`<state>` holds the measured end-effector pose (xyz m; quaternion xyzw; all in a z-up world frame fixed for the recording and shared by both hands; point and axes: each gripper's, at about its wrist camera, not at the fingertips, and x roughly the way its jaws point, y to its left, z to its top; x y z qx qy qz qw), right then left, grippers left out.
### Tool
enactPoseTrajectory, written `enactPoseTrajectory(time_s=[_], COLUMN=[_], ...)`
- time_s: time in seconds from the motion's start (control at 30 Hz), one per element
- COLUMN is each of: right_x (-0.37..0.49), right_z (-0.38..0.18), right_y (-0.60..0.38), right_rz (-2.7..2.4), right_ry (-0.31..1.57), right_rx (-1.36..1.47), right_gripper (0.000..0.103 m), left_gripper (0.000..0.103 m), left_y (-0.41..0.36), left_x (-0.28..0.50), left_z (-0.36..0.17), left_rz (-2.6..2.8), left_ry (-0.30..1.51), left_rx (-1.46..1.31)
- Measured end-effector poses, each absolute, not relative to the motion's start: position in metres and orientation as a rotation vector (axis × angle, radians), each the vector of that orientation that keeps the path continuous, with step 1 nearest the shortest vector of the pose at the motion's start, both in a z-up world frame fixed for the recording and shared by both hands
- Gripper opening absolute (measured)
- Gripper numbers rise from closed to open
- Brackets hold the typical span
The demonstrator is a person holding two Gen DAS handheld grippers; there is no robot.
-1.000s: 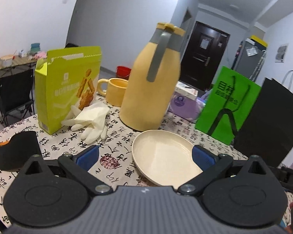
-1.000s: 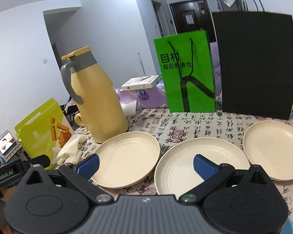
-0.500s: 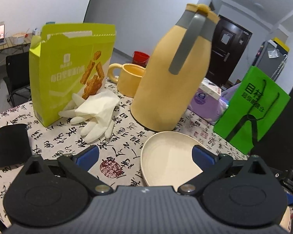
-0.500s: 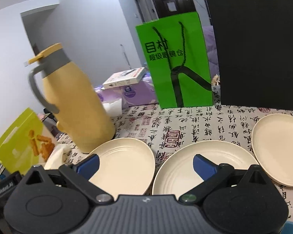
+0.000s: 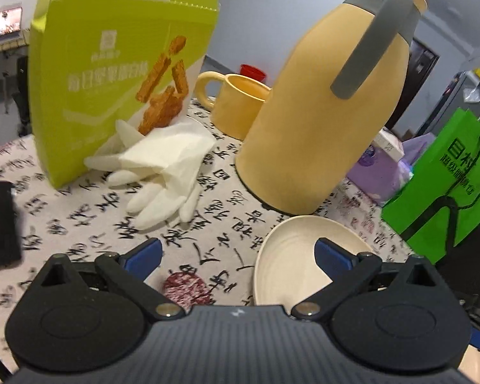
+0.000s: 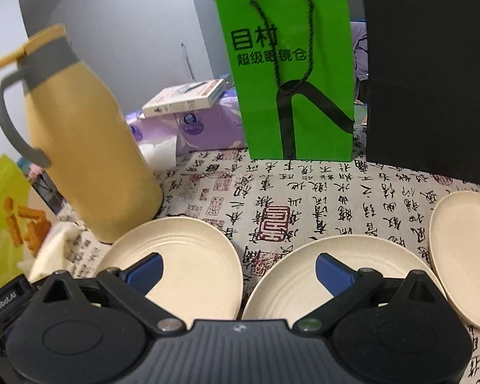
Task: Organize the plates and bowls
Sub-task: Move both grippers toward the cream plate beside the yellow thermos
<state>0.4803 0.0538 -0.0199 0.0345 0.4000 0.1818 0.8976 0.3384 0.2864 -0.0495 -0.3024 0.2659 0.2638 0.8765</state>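
Two hand-held grippers fill the lower edge of our views, both with jaws spread wide and holding nothing. Our left hand-held gripper (image 5: 236, 254) hovers low over the desk (image 5: 80, 217); its right blue finger sits in front of the left plate (image 5: 291, 256) at lower right of the frame, though we cannot tell if it touches. Our right hand-held gripper (image 6: 238, 270) straddles the gap between that same left plate (image 6: 192, 256) and the middle plate (image 6: 304, 268), one finger in front of each.

A third plate (image 6: 464, 256) lies at the right edge of the right wrist view, just beside the middle one. All three rest flat on the calligraphy-print cloth.

Just behind the left plate stands the yellow jug (image 5: 320, 112), upright, with a grey handle. In the left wrist view, white gloves (image 5: 163, 172) lie left of centre, against the green snack box (image 5: 112, 73), and a yellow mug (image 5: 236, 105) stands behind. At the back of the right wrist view stand a green paper bag (image 6: 291, 73) and a black bag (image 6: 428, 73).
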Motion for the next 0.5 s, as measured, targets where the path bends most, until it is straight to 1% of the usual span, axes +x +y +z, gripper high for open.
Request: enactPoseTrajectory(time_s=[0.13, 0.5], right_x=[0.484, 0.495], right_z=[-0.027, -0.041], right_y=[0.067, 0.097], right_rz=[0.387, 0.354], right_ry=[0.824, 0.79], right_rx=[0.024, -0.058], right_gripper=[0.101, 0.1], left_gripper=[0.103, 0.103], left_y=[0.283, 0.286], left_x=[0.342, 0.34], left_z=[-0.055, -0.06], left_rz=[0.57, 0.56], left_ry=[0.55, 0.527], left_rx=[-0.567, -0.57])
